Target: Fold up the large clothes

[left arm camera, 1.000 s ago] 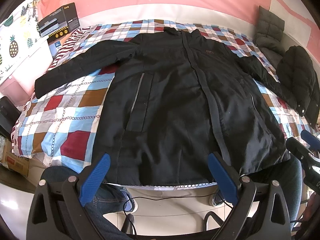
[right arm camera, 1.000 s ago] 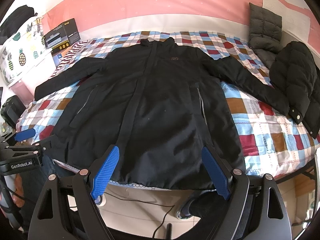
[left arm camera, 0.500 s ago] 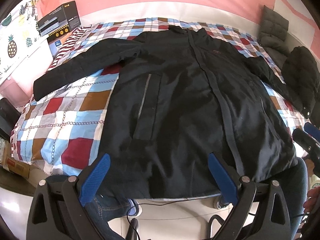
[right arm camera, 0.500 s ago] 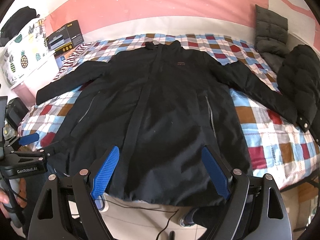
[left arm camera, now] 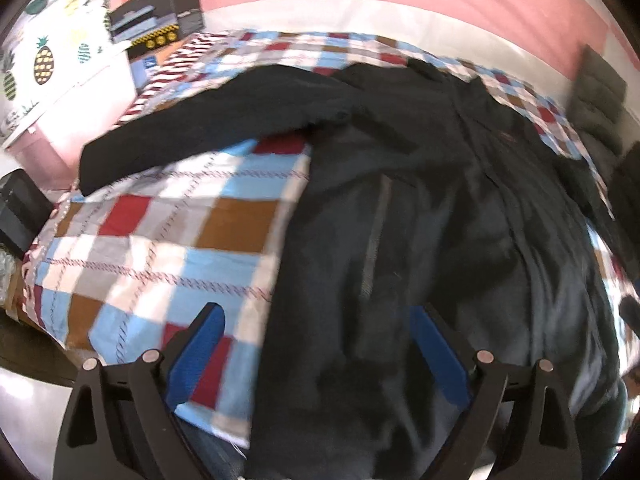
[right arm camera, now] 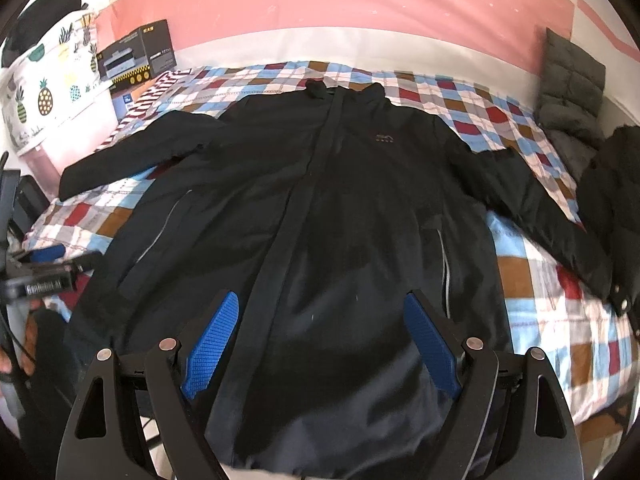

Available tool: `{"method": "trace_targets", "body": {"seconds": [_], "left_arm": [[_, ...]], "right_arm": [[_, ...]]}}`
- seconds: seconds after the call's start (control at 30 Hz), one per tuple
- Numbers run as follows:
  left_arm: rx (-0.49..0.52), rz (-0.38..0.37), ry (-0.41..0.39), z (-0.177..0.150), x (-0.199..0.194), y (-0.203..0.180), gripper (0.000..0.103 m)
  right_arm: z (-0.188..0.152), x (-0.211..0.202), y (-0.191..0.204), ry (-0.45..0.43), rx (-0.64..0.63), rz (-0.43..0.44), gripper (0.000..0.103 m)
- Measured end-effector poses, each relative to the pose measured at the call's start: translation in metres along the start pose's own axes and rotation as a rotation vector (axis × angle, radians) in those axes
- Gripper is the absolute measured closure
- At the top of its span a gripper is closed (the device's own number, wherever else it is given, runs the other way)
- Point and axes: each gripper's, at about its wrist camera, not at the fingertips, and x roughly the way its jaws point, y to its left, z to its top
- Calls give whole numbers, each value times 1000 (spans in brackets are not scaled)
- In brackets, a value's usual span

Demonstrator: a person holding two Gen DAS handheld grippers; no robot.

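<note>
Across the checked bedspread [right arm camera: 532, 280] the black jacket [right arm camera: 340, 208] lies flat, front up, sleeves spread. You are approaching the hem. Left gripper [left arm camera: 316, 356] is closing, empty, straddling the jacket's lower-left edge; right gripper [right arm camera: 320, 340] is spread, empty. Next, grasp the hem. Both views sit closer than before.

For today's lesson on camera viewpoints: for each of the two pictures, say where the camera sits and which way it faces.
Left wrist: sits behind the left gripper, jaws closing on nothing, facing down at the black jacket and its side edge on the checked bedspread.
Right wrist: sits behind the open right gripper, facing the jacket's front; the left gripper and a hand show at its left edge.
Shared: jacket, bedspread, black box.
</note>
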Motion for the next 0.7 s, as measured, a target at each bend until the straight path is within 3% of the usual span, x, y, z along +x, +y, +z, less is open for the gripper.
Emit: {"method": "trace_targets", "body": {"seconds": [0.2, 0.57, 0.7], "left_arm": [[-57, 15, -6, 33, 28, 33, 14], [-268, 31, -22, 80, 76, 119, 15], [-348, 47, -16, 90, 97, 151, 22]], "right_arm": [[22, 25, 2, 7, -25, 1, 18], [65, 61, 7, -11, -53, -5, 18], [73, 73, 8, -8, -65, -7, 18]]}}
